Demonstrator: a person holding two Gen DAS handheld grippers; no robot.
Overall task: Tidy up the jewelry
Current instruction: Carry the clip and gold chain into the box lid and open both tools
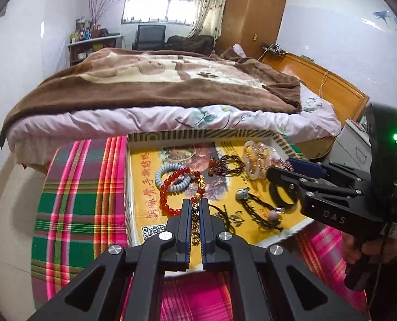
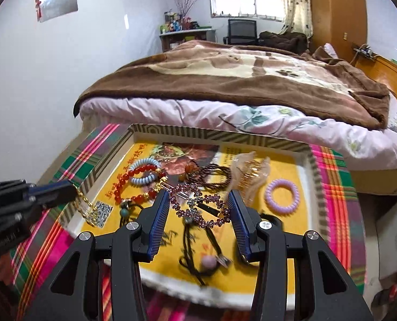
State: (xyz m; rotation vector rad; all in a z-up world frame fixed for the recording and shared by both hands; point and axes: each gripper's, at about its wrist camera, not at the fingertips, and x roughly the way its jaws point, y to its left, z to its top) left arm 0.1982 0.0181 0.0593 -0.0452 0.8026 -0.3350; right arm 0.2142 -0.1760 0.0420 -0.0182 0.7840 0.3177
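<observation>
Brown blanket [image 1: 155,83] covers bed; wooden wardrobe [image 1: 254,13] beyond.

Tray [image 2: 309,164]: on the plaid cloth [image 1: 78,195], just before the bed [image 1: 171,80].

In the tray, per the right wrist view:
- far left: beaded bracelet [image 2: 136,178] overlapping the coil bracelet [image 2: 144,172];
- centre back: dark bead strand [image 2: 211,174];
- right of that: hair claw [image 2: 249,176];
- far right: coil hair tie [image 2: 282,196], apart from the rest;
- centre front: flower hair clip [image 2: 201,206], with the corded pendant [image 2: 209,260] nearer still.

Gold chain [image 2: 87,208]: hanging over the tray's left rim from the left gripper [image 1: 194,208].

Behind the bed: chair [image 1: 148,37], shelf [image 1: 94,45] to its left, wardrobe [image 1: 252,13] right.
</observation>
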